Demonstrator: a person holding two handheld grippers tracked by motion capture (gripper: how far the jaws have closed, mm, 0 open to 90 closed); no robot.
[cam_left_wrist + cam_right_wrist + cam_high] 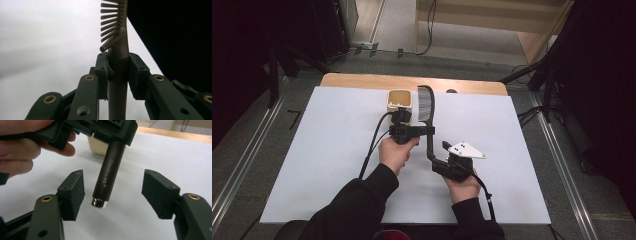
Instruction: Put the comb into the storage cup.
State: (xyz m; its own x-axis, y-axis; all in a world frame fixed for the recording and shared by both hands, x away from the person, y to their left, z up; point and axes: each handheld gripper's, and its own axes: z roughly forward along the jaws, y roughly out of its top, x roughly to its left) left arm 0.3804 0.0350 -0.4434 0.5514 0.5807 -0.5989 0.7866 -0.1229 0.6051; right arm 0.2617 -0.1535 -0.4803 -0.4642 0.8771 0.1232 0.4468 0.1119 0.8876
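**Left hand-held gripper has the brush, right one open at the handle end**

Nearest to us in the right gripper view: the right hand-held gripper (113, 195), jaws spread wide, pads either side of the brush (108, 176) handle tip, touching neither. Handle is dark, round, with white "Creative Art" lettering and a shiny metal end cap.

Left hand-held gripper (117, 72) is clamped on the handle just below the head; both pads press the shaft. We see stiff grey teeth fanning off one side of the head in the left gripper view.

High view: brush (426, 107) is held over the white-covered bench (327, 150), head pointing away from the person, handle running back toward the right hand-held gripper (446, 147).

Small cream cup (399, 99) stands on the bench just beside the brush head, right in front of the left hand-held gripper (412, 131). Inside looks brownish; we cannot tell what's in it.
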